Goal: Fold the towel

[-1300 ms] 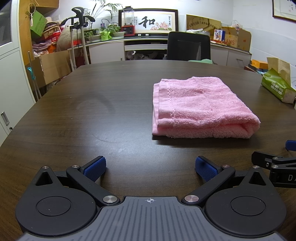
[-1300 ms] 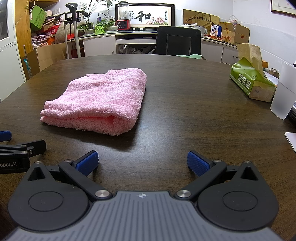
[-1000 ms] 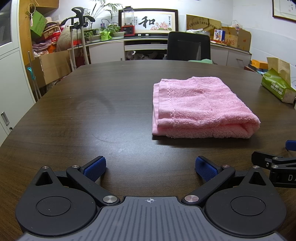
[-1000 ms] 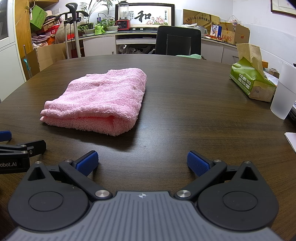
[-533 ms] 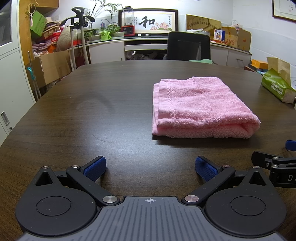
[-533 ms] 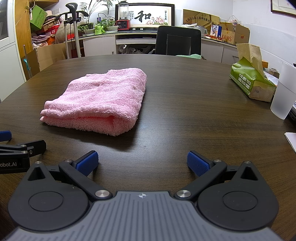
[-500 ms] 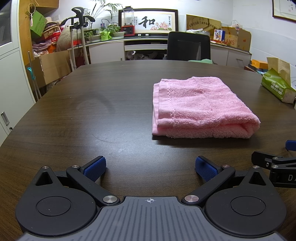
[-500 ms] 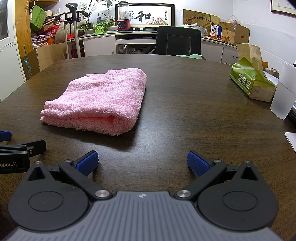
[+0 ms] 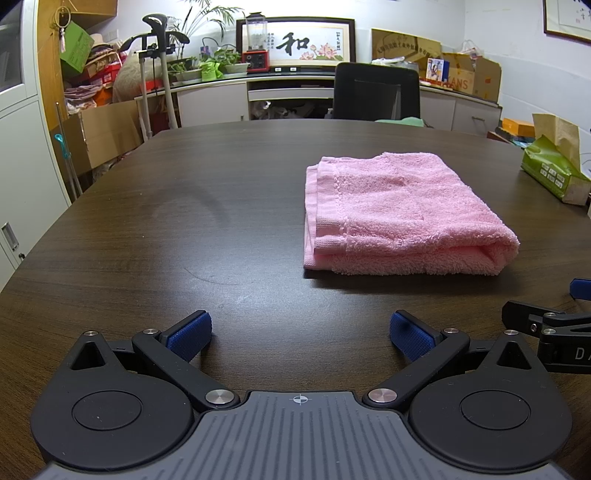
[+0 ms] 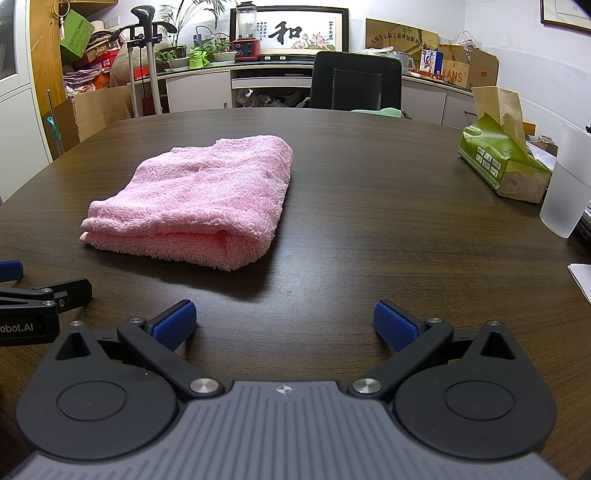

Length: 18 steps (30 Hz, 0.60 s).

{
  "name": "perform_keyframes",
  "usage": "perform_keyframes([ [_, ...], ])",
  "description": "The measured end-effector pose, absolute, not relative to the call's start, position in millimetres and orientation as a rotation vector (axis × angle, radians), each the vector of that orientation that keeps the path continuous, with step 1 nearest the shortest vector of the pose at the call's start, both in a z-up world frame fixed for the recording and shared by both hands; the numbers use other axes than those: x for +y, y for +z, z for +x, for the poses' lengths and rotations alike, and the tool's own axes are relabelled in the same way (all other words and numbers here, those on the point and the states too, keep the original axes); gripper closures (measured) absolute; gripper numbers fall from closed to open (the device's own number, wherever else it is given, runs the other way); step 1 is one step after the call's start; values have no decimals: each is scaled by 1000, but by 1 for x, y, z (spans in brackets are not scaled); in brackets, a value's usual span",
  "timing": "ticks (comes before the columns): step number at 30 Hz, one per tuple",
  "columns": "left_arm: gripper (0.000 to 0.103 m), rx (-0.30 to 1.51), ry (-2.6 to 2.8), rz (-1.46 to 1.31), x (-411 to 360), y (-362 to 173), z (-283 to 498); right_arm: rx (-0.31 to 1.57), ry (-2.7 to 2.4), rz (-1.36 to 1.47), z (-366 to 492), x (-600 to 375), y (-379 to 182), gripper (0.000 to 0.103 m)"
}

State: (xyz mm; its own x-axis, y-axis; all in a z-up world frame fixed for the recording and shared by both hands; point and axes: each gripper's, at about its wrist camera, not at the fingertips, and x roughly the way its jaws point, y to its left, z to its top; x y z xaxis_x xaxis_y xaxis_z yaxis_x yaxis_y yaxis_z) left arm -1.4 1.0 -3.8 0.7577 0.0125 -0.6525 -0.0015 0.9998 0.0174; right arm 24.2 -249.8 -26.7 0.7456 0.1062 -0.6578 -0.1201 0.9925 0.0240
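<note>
Left wrist view: left gripper (image 9: 300, 334) low over the dark table (image 9: 184, 221), blue pads spread wide, holding nothing.
Right wrist view: right gripper (image 10: 284, 325) likewise spread and empty.
Towel: pink towel (image 9: 399, 214), folded flat, lies farther on the table, ahead-right of the left gripper and ahead-left of the right (image 10: 199, 199), touching neither.
Surroundings: green tissue pack (image 10: 502, 162) and frosted cup (image 10: 565, 184) far right; black chair (image 10: 356, 81) beyond the table.
Obstruction: bare tabletop between grippers and towel.

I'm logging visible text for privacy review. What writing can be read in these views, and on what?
"和": framed calligraphy on the back wall.
"KANS": cardboard box on the counter.
"obot.AI", cut off: left hand-held gripper.
"D", cut off: right hand-held gripper.
Green tissue pack: print too small.
Pink towel: none.
</note>
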Motion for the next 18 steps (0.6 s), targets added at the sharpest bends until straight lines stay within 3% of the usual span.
perform_keyframes([
  [18,0,710,-9,21,1,-3,-1,719,124,-20,24,-250,-27,0],
])
